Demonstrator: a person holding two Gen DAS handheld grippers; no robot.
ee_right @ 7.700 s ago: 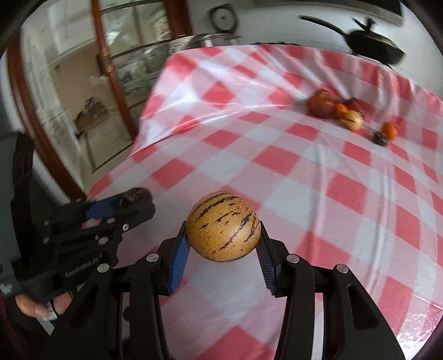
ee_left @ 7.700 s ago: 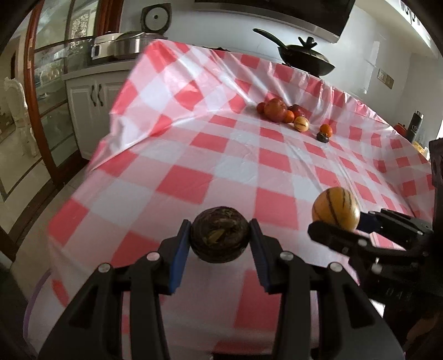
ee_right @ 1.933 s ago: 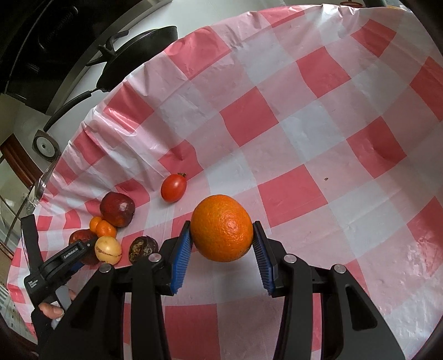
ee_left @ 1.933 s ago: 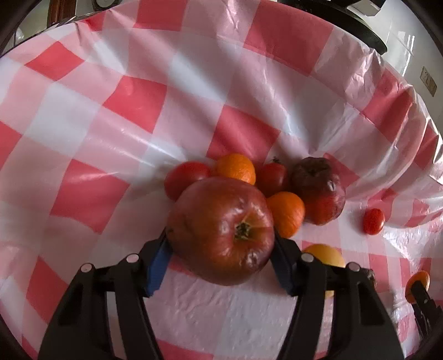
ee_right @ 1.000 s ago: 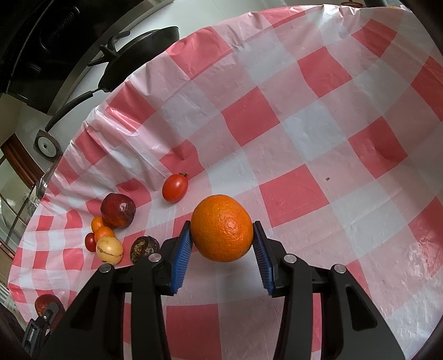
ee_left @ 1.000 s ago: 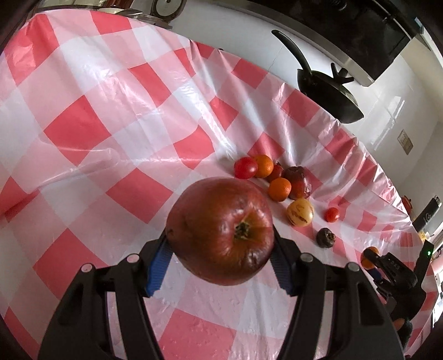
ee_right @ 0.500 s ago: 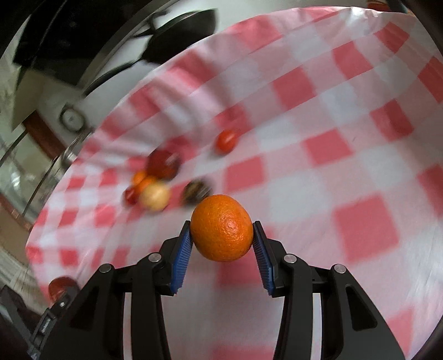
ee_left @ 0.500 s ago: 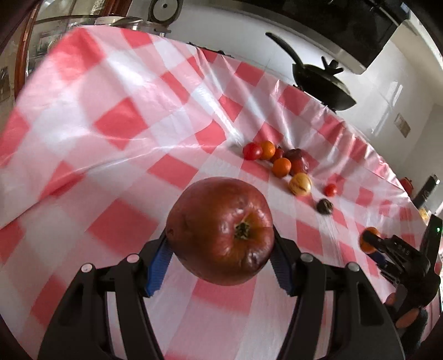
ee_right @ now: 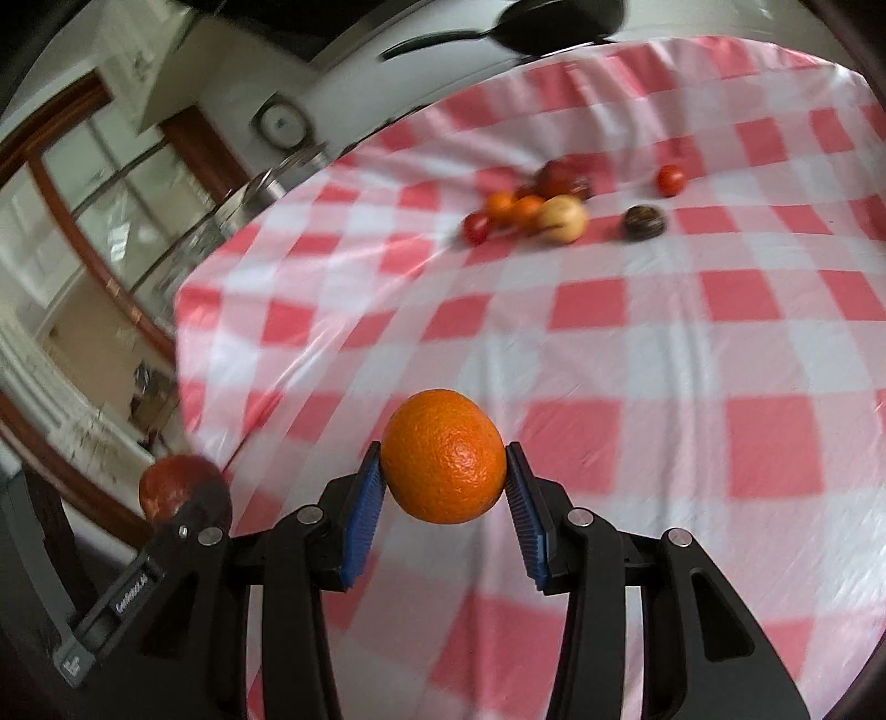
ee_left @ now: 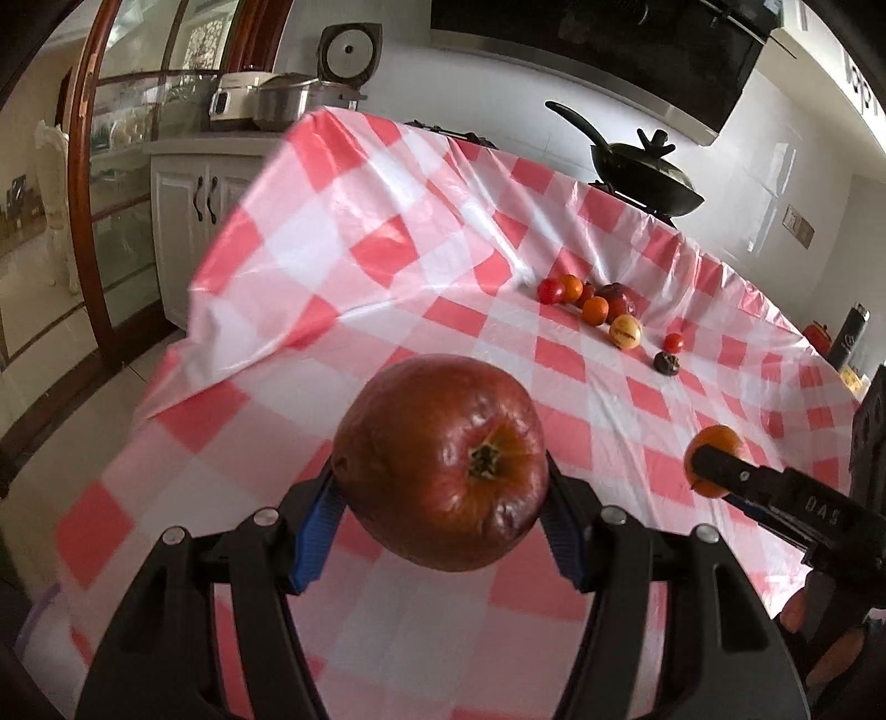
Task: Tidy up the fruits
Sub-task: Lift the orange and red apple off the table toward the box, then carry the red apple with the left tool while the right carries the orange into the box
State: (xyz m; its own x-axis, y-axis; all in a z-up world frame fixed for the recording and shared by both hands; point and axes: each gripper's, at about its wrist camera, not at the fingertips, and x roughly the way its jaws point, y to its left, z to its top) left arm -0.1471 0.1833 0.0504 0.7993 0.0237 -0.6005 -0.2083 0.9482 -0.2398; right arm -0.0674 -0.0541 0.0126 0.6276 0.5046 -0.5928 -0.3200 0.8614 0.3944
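A big dark red pomegranate [ee_left: 443, 462] is clamped between the blue pads of my left gripper [ee_left: 440, 493], held above the near part of the checked table. My right gripper [ee_right: 443, 479] is shut on an orange [ee_right: 444, 455]; the same orange [ee_left: 714, 451] shows at the right of the left wrist view. In the right wrist view the pomegranate [ee_right: 174, 482] appears low on the left. Far across the cloth lies a cluster of small fruits [ee_left: 595, 307], with a yellow striped one [ee_left: 626, 332], a dark round one [ee_left: 667, 363] and a small red tomato [ee_left: 674, 342] beside it.
The red-and-white checked cloth [ee_left: 387, 249] drapes over the table's left edge. A black wok [ee_left: 642, 171] stands behind the table. A white cabinet [ee_left: 194, 205] with pots and a rice cooker [ee_left: 349, 50] sits at the back left. A dark bottle [ee_left: 853, 332] stands far right.
Both grippers have pulled back from the fruit cluster towards the near end of the table, each keeping its fruit. The cluster now looks smaller and farther off.
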